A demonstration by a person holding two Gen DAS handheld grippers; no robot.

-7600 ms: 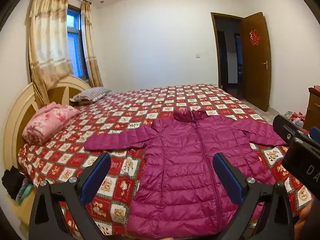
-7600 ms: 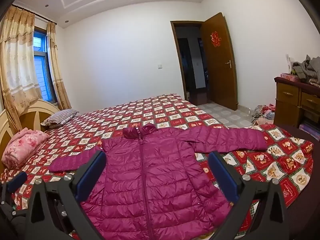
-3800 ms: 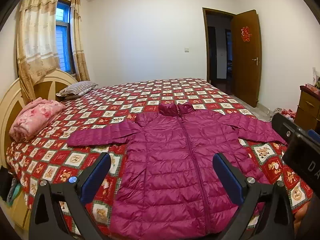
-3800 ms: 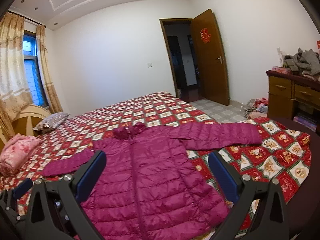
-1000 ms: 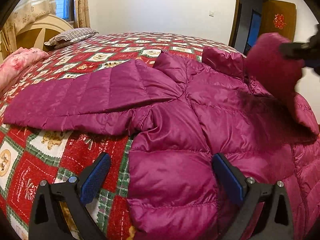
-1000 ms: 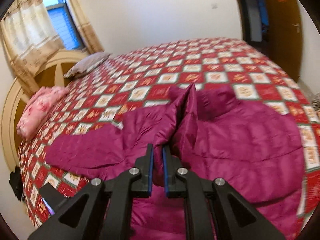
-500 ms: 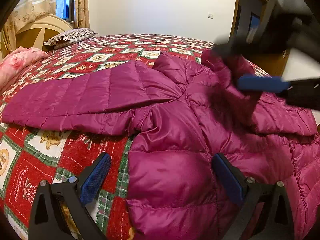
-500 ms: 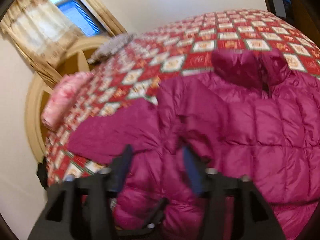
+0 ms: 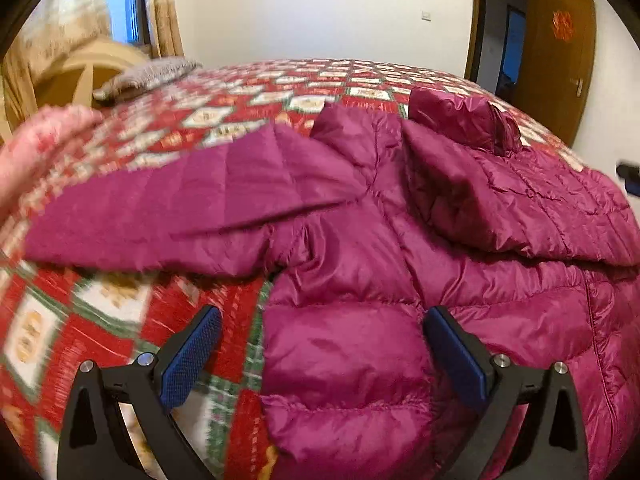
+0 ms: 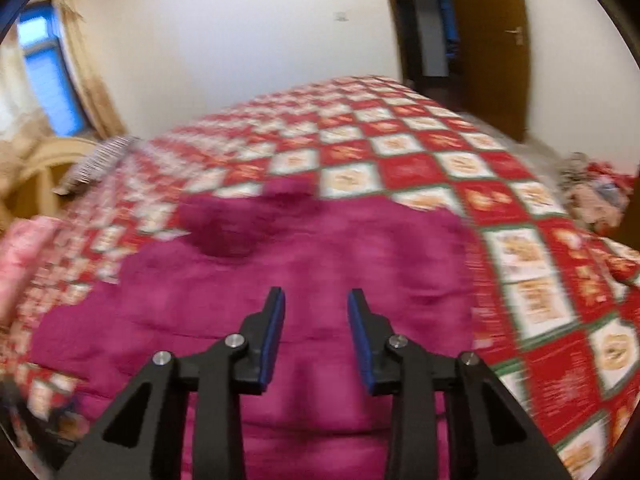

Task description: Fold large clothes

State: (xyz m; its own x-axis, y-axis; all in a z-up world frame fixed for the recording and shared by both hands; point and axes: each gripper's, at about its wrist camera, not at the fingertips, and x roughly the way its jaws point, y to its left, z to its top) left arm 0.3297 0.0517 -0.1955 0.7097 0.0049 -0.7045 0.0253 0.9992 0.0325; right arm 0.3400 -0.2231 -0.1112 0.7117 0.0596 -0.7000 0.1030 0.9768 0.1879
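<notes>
A magenta puffer jacket [image 9: 400, 248] lies front up on the red patterned bed [image 9: 100, 320]. Its right sleeve [image 9: 520, 208] is folded across the chest; its left sleeve [image 9: 160, 216] stretches flat toward the headboard. My left gripper [image 9: 320, 344] is open wide, low over the jacket's left side edge. My right gripper [image 10: 316, 316] is partly open and empty above the jacket [image 10: 320, 280]; that view is blurred. A bit of the right gripper shows at the left wrist view's right edge [image 9: 630, 180].
A pink folded blanket [image 9: 36, 152] and a striped pillow [image 9: 148, 76] lie near the wooden headboard [image 9: 80, 76]. The open wooden door [image 10: 492, 40] is at the back right. Clothes [image 10: 592, 196] lie on the floor beyond the bed's right side.
My right gripper carried the right sleeve across the chest, let it go, opened and pulled back to the right. The left gripper stayed open and shifted slightly.
</notes>
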